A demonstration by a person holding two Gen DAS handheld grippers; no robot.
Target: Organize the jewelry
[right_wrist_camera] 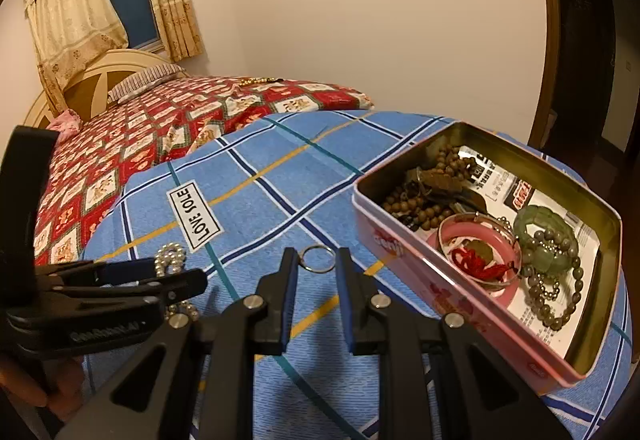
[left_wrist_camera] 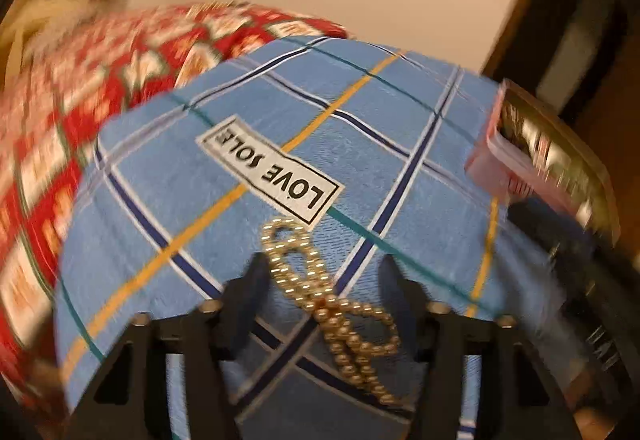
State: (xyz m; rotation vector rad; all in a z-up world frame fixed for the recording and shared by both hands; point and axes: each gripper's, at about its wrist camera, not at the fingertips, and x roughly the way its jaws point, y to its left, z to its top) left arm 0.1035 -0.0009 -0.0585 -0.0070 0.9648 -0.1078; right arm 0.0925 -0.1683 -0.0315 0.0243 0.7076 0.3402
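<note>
A looped pearl bead necklace (left_wrist_camera: 332, 304) lies on the blue plaid cloth (left_wrist_camera: 360, 144). My left gripper (left_wrist_camera: 324, 264) is open with its fingers on either side of the necklace, which also shows in the right wrist view (right_wrist_camera: 170, 258) beside the left gripper (right_wrist_camera: 176, 272). A small metal ring (right_wrist_camera: 317, 258) lies on the cloth just past the tips of my open right gripper (right_wrist_camera: 316, 260). A pink tin box (right_wrist_camera: 452, 280) at the right holds wooden beads, a pink bangle, a green bracelet and grey beads; its edge shows in the left wrist view (left_wrist_camera: 520, 160).
The blue cloth with a "LOVE SOLE" label (right_wrist_camera: 194, 216) lies over a bed with a red patterned quilt (right_wrist_camera: 140, 136). A gold chain (right_wrist_camera: 260, 81) lies on the quilt far back. Headboard, pillow and curtained window are at the far left, a doorway at the right.
</note>
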